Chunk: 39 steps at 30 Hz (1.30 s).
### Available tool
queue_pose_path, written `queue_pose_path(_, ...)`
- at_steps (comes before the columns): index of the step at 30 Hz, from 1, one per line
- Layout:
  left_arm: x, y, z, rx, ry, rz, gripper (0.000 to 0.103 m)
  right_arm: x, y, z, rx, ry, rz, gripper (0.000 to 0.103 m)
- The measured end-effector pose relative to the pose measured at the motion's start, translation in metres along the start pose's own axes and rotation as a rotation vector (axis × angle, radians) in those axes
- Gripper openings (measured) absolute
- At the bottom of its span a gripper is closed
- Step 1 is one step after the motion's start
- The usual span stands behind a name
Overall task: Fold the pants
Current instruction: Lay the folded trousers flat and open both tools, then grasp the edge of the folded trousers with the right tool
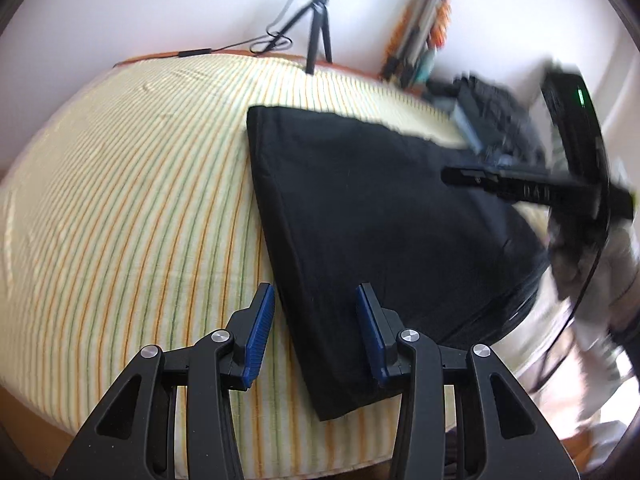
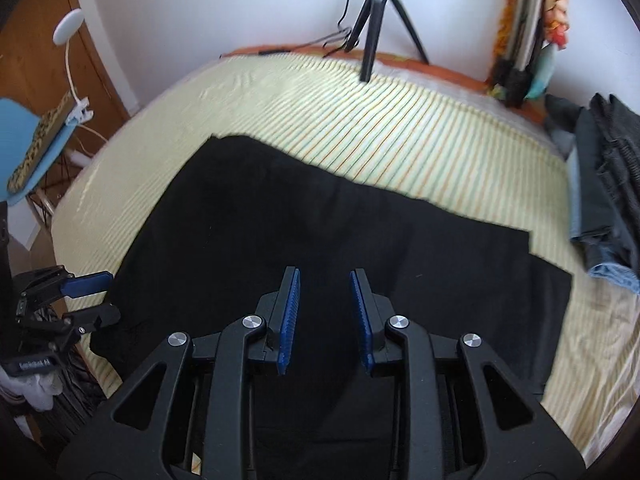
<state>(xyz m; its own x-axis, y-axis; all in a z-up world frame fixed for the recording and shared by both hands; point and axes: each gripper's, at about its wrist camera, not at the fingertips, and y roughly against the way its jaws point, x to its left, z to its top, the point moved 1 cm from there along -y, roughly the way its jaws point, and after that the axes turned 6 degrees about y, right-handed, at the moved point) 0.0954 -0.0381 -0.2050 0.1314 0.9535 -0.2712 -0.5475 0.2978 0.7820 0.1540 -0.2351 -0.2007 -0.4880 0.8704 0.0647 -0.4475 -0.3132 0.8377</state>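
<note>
L gripper [image 1: 315,334] spread, empty, over near-left edge of black pants [image 1: 372,216] | R gripper [image 2: 325,318] spread, empty, above pants mid-fabric | pants flat on striped bed [image 1: 140,184], tripod [image 2: 378,16] at far edge

- Black pants [image 1: 360,216] lie flat on the striped bed [image 1: 132,184].
- Left gripper [image 1: 316,312], jaws apart, straddles the pants' edge.
- Tripod [image 1: 320,20] behind.
</note>
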Motion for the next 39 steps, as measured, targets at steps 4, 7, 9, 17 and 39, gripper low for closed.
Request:
queue_pose_path(4, -0.001, -0.001, -0.008, -0.022, -0.034, 0.016, 0.041, -0.002, -0.02, -0.009, 0.042, -0.029, 0.019, 0.027)
queue_pose_path(7, 0.002, 0.0, -0.006, -0.017, -0.001, -0.008, 0.041, -0.005, -0.024, -0.012, 0.048, -0.041, 0.032, 0.029)
queue_pose_path(9, 0.007, 0.0, -0.002, -0.011, 0.048, -0.052, 0.041, -0.004, -0.022, -0.009, 0.067, -0.039, 0.036, 0.03)
queue_pose_path(17, 0.039, 0.0, 0.004, -0.002, 0.316, -0.229, 0.031, 0.027, -0.002, 0.03, 0.047, -0.064, 0.155, 0.053)
queue_pose_path(39, 0.028, 0.022, 0.003, -0.071, 0.285, -0.285, 0.024, 0.136, -0.089, 0.095, 0.348, 0.063, 0.017, 0.022)
